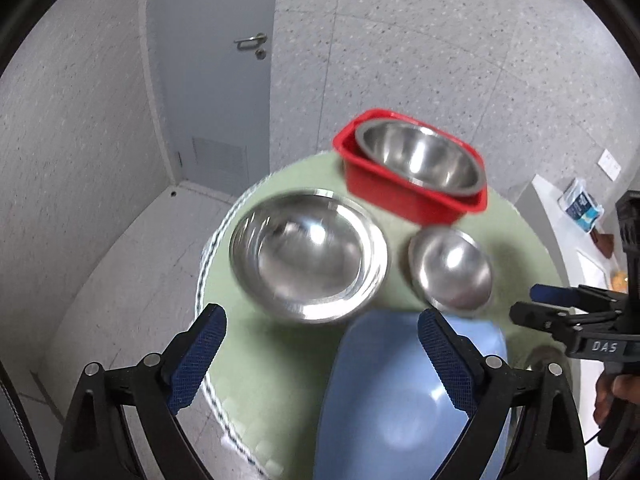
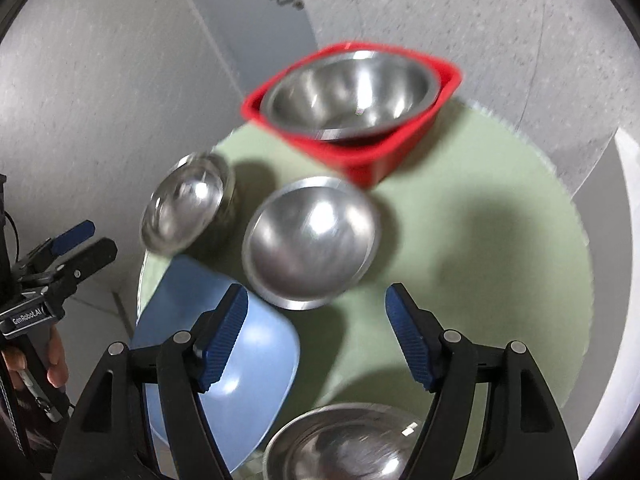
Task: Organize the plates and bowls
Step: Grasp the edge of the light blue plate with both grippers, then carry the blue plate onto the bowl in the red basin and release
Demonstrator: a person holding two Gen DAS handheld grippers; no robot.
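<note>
On the round green table (image 1: 256, 352) sit a wide steel bowl (image 1: 308, 256), a smaller steel bowl (image 1: 450, 268) and a blue plate (image 1: 404, 400). A red basin (image 1: 400, 196) at the far side holds another steel bowl (image 1: 420, 158). My left gripper (image 1: 320, 318) hovers open over the wide bowl's near rim and the plate, holding nothing. My right gripper (image 2: 316, 295) is open and empty just short of the smaller steel bowl (image 2: 310, 240). The right wrist view also shows the blue plate (image 2: 256, 360), the red basin (image 2: 372, 164), the wide bowl (image 2: 186, 208) and one more steel bowl (image 2: 344, 446) at the bottom edge.
The table edge drops to grey floor on the left. A grey door (image 1: 212, 80) stands behind. A white counter (image 1: 556, 216) with a packet (image 1: 582, 204) lies to the right. A person's hand (image 2: 56, 360) grips the left gripper's handle.
</note>
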